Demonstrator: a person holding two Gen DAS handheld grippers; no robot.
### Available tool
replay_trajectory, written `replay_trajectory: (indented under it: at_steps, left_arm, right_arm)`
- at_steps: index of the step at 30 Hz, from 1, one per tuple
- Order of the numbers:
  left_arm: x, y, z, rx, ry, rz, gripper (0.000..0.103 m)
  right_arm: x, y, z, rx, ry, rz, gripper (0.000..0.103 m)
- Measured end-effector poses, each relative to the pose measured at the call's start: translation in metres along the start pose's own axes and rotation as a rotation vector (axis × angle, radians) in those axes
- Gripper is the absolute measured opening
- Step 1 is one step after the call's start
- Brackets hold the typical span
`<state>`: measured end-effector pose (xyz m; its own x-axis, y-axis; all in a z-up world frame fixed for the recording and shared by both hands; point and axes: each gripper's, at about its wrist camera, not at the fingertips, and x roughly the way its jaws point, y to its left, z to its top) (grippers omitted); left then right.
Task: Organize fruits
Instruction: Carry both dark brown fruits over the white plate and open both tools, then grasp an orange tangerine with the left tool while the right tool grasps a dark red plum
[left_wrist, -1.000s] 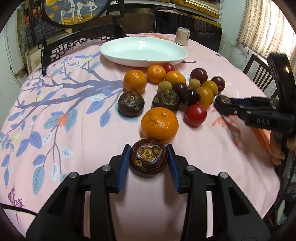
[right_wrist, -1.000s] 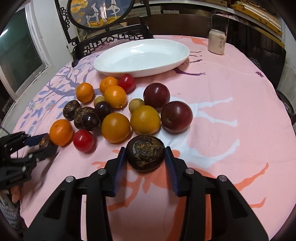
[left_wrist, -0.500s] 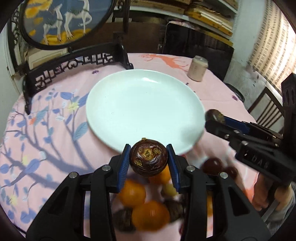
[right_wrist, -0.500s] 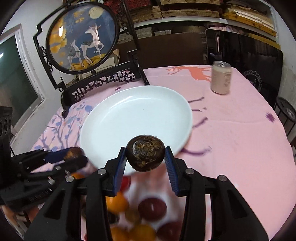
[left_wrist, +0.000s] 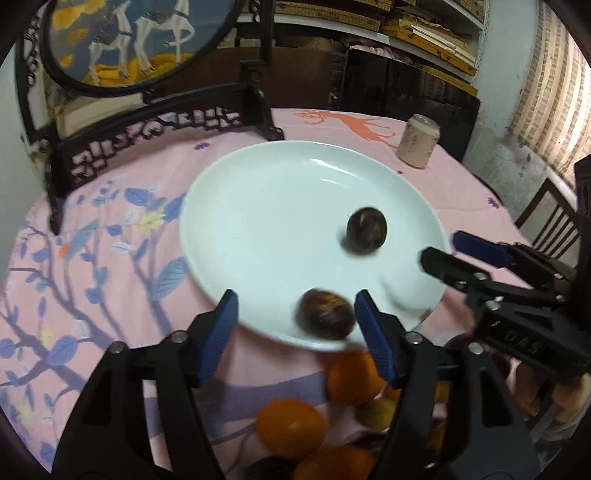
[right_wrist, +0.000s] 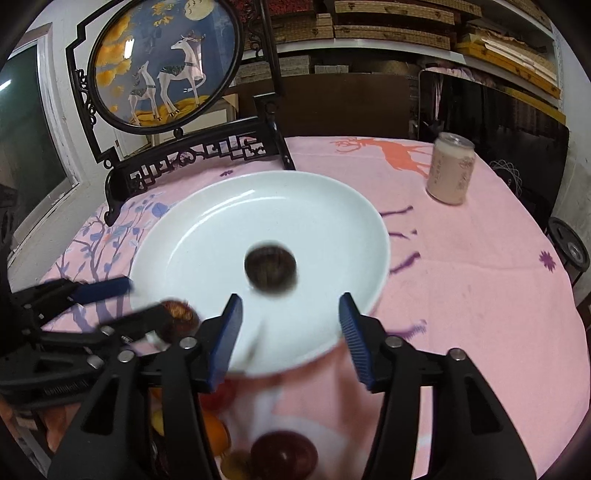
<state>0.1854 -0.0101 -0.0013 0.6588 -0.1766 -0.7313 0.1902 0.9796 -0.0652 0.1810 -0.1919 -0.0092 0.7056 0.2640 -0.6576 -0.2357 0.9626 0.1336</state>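
Observation:
A white plate lies on the pink tablecloth in front of both grippers. My left gripper hangs over its near rim with jaws opening. A blurred dark brown fruit sits loose between the fingers, which do not press it. My right gripper is also opening, and a second brown fruit lies blurred on the plate just beyond its tips. Each view shows the other gripper from the side: the right gripper at the plate's right edge, the left gripper beside its brown fruit.
Oranges and a dark red plum lie on the cloth beneath the grippers. A drink can stands behind the plate on the right. A round deer screen on a black carved stand rises at the back left. A chair stands at the right.
Both grippers carried their brown fruits from the pile to over the plate, then opened. Both fruits have left the pads and dropped onto the plate.

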Motion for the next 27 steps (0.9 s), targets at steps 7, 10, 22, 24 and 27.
replay_trajectory:
  at_steps: [7, 10, 22, 24, 27]
  left_arm:
    - [-0.040, 0.020, -0.022, -0.047, -0.068, 0.045, 0.088]
    - [-0.055, 0.020, -0.039, -0.046, -0.074, 0.034, 0.090]
    - [-0.061, -0.012, -0.089, 0.101, -0.018, 0.029, 0.094]
    - [-0.058, -0.013, -0.090, 0.112, -0.016, 0.071, 0.095]
    - [-0.059, -0.011, -0.089, 0.102, -0.031, 0.079, 0.092]
  right_arm:
    - [-0.035, -0.016, -0.018, 0.078, -0.038, -0.009, 0.090]
    - [-0.052, -0.015, -0.030, 0.052, -0.051, -0.021, 0.097]
    - [-0.058, -0.014, -0.046, 0.047, -0.024, -0.011, 0.097]
    - [-0.058, -0.014, -0.046, 0.044, -0.020, -0.010, 0.097]
    - [-0.057, -0.012, -0.047, 0.039, -0.013, -0.002, 0.097]
